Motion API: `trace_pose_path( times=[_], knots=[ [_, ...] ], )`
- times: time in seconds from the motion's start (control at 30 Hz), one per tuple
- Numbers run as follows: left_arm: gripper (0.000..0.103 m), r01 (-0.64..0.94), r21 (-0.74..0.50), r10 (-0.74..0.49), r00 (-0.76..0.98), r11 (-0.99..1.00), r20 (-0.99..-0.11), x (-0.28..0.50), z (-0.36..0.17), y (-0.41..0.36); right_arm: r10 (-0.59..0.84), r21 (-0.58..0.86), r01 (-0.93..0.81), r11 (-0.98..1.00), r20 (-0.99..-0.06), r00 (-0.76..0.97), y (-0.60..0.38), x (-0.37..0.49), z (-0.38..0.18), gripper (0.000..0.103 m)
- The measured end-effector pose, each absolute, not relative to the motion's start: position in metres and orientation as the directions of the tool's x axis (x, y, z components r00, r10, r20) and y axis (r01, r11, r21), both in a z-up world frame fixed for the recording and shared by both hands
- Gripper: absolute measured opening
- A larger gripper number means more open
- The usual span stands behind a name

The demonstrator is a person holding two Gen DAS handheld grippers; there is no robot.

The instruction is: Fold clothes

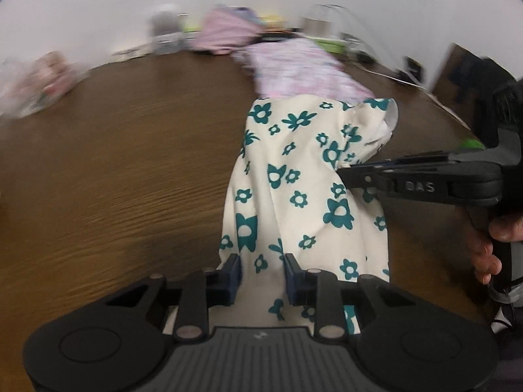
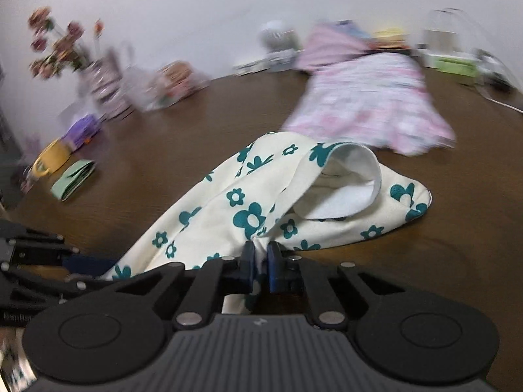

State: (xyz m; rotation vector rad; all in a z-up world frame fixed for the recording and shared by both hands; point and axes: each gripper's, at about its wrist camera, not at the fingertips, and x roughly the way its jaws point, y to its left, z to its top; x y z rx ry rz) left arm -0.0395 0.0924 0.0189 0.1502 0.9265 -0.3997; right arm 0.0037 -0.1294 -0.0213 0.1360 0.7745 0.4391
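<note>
A cream garment with teal flowers [image 1: 304, 183] lies stretched on the brown wooden table [image 1: 130, 163]. It also shows in the right wrist view [image 2: 248, 202], with its white lining turned out at the far end. My left gripper [image 1: 263, 272] has its jaws apart, with the cloth's near edge lying between them. My right gripper [image 2: 260, 263] is shut on a bunched fold of the garment; in the left wrist view it [image 1: 346, 171] comes in from the right, pinching the cloth's side. A pink striped garment [image 1: 304, 68] lies beyond [image 2: 369, 111].
Clutter lines the table's far edge by the white wall: a pink cloth pile [image 2: 330, 45], flowers in a vase [image 2: 62, 49], a purple box [image 2: 81, 130], a folded green cloth [image 2: 73, 179], a clear container [image 2: 441, 36] and a white cable [image 2: 503, 106].
</note>
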Motion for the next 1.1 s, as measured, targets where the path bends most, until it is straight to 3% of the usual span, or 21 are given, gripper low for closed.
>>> trace_pose_path(
  times=[0.17, 0.43, 0.57, 0.63, 0.7, 0.77, 0.83, 0.9, 1.1],
  knots=[
    [0.027, 0.327, -0.044, -0.228, 0.549, 0.944, -0.804, 0.008, 0.02, 0.084, 0.399, 0.246, -0.323, 0.914, -0.683, 0.612, -0.091, 0.071, -0.017, 0.005],
    [0.026, 0.288, -0.078, -0.236, 0.568, 0.955, -0.788, 0.09, 0.014, 0.02, 0.232, 0.142, -0.189, 0.972, -0.725, 0.649, -0.107, 0.161, -0.014, 0.004],
    [0.027, 0.234, -0.087, -0.212, 0.588, 0.968, -0.78, 0.112, 0.013, -0.008, 0.218, 0.178, -0.128, 0.976, -0.721, 0.658, -0.136, 0.19, -0.014, 0.006],
    [0.029, 0.238, -0.122, -0.241, 0.577, 0.964, -0.78, 0.111, 0.015, -0.008, 0.237, 0.205, -0.128, 0.97, -0.699, 0.675, -0.148, 0.181, -0.007, 0.008],
    [0.038, 0.27, -0.178, -0.304, 0.558, 0.946, -0.772, 0.098, 0.022, 0.007, 0.243, 0.228, -0.116, 0.967, -0.669, 0.703, -0.156, 0.156, 0.006, 0.016],
    [0.042, 0.305, -0.218, -0.358, 0.547, 0.927, -0.756, 0.081, 0.032, 0.026, 0.263, 0.271, -0.108, 0.956, -0.64, 0.721, -0.17, 0.122, 0.017, 0.04],
    [0.047, 0.329, -0.214, -0.372, 0.558, 0.92, -0.742, 0.054, 0.041, 0.045, 0.305, 0.305, -0.137, 0.942, -0.616, 0.726, -0.177, 0.092, 0.022, 0.041],
    [0.059, 0.34, -0.174, -0.351, 0.577, 0.924, -0.737, 0.021, 0.047, 0.061, 0.357, 0.317, -0.196, 0.928, -0.609, 0.708, -0.178, 0.06, 0.018, 0.041],
    [0.06, 0.291, -0.081, -0.245, 0.587, 0.953, -0.772, -0.069, 0.038, 0.091, 0.5, 0.247, -0.447, 0.86, -0.588, 0.636, -0.15, -0.027, -0.003, 0.04]
  ],
)
